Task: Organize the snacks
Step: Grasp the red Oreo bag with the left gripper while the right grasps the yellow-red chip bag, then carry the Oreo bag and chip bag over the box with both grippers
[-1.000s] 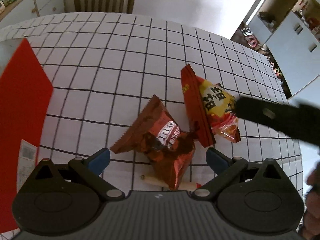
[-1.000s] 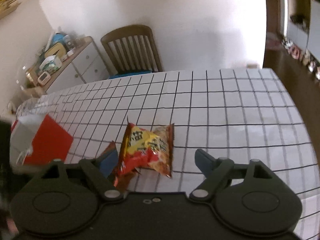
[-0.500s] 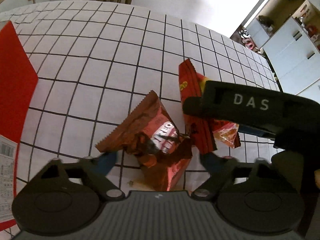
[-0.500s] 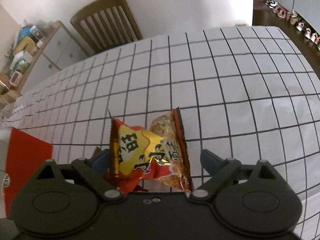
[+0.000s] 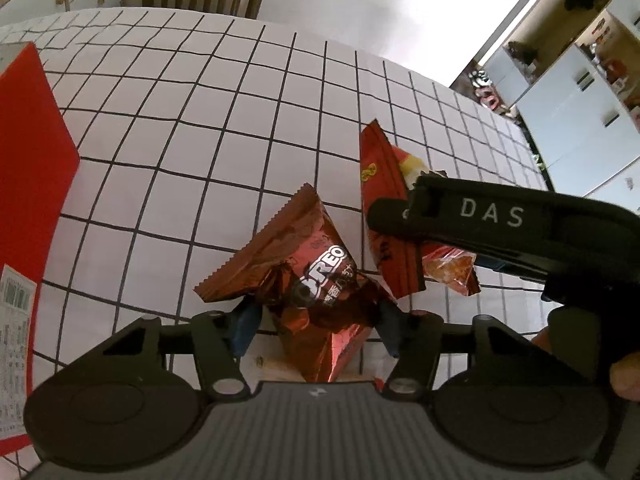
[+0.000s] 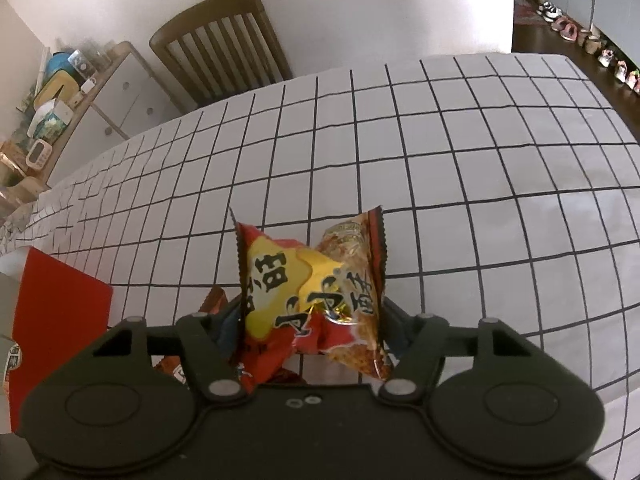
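A brown-red Oreo bag (image 5: 320,272) lies crumpled on the checked tablecloth (image 5: 200,120). My left gripper (image 5: 317,326) is closing on it, and both blue pads press into its sides. A red and yellow chip bag (image 6: 312,280) stands puckered between the closing jaws of my right gripper (image 6: 308,320), whose pads touch both its edges. In the left wrist view the chip bag (image 5: 380,184) sits just right of the Oreo bag, and one of the right gripper's black fingers (image 5: 440,216) crosses it. A corner of the Oreo bag (image 6: 214,300) shows left of the chip bag.
A red box (image 5: 28,160) stands at the table's left side, also seen as the red box (image 6: 56,320) in the right wrist view. A wooden chair (image 6: 220,48) and a cluttered white cabinet (image 6: 120,96) are beyond the far edge. A hand (image 5: 624,372) holds the right gripper.
Both grippers' jaws have narrowed from wide open onto their bags, which now look squeezed. The right gripper has come down over the chip bag and now crosses the left wrist view.
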`<state>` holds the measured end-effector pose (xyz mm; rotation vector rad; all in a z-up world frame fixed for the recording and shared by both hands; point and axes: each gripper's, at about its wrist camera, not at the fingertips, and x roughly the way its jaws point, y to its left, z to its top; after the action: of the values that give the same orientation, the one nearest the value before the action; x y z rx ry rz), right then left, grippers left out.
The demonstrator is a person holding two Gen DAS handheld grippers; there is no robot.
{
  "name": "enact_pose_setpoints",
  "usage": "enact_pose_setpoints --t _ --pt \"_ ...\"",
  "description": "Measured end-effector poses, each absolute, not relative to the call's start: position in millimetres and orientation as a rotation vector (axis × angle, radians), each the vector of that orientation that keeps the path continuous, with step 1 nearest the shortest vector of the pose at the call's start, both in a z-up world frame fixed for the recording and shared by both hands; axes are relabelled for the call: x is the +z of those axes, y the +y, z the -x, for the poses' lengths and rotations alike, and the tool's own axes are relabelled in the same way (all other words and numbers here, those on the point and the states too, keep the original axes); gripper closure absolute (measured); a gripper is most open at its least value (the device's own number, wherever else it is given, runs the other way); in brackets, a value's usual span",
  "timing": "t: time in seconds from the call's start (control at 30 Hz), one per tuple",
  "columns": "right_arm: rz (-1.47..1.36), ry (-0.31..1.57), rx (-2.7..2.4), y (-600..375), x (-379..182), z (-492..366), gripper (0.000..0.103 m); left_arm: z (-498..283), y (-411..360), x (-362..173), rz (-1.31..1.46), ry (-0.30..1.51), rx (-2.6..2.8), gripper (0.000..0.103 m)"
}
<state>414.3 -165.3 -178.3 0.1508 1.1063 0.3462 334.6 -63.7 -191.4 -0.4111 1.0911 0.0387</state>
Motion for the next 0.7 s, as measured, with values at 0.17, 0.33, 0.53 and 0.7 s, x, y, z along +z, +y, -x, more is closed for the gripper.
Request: enact_pose_setpoints --t 0.17,0.33,0.53,0.7 --pt "-0.157 1.085 0.329 -174.9 -170.2 -410.4 0.038 -326.4 -63.7 -174.5 0.396 1.07 0.029 0.044" --pt "-0.161 1.058 0.336 -180.9 -155.1 -400.8 0.038 -314.7 -58.4 -159.1 0.405 1.053 0.035 0.044" --pt "-0.15 1.026 0.365 -187.8 -131.3 -378.5 0.038 -296.2 -51.0 -136.6 0.392 1.024 0.051 0.044" --pt "-0.136 1.006 0.396 -190.1 -114.5 -357.4 0.038 -282.4 -44.8 -117.1 0.372 1.009 0.042 0.044"
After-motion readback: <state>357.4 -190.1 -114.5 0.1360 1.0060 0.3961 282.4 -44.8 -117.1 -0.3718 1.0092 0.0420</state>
